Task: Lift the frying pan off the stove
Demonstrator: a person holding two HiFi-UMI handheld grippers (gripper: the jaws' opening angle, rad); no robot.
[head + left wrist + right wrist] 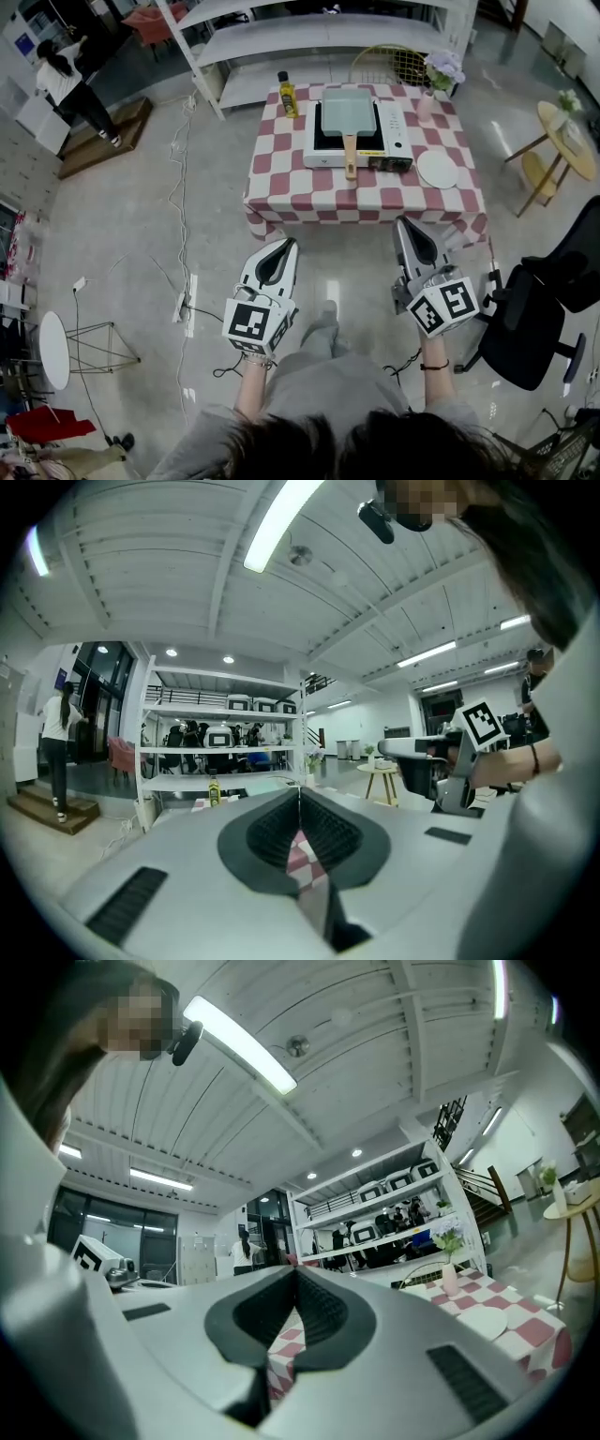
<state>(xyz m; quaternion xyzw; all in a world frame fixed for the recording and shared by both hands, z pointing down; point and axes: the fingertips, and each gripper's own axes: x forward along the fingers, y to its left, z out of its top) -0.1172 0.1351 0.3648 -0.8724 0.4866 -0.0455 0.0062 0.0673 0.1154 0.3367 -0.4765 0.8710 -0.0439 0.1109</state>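
"So, where is the frying pan (348, 114)?"

"Sitting on the portable stove (395, 141) on the checkered surface (281, 183), its wooden handle (350, 155) toward the near edge."

"And the tools?"

"The left tool (288, 244) and right tool (404, 223) both have jaws pressed together, holding nothing, short of the surface."

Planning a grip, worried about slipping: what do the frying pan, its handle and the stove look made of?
Frying pan: likely coated metal, matte pale grey-green. Handle: seems wood, tan and dull. Stove: smooth white casing, plastic or painted metal; unclear which.
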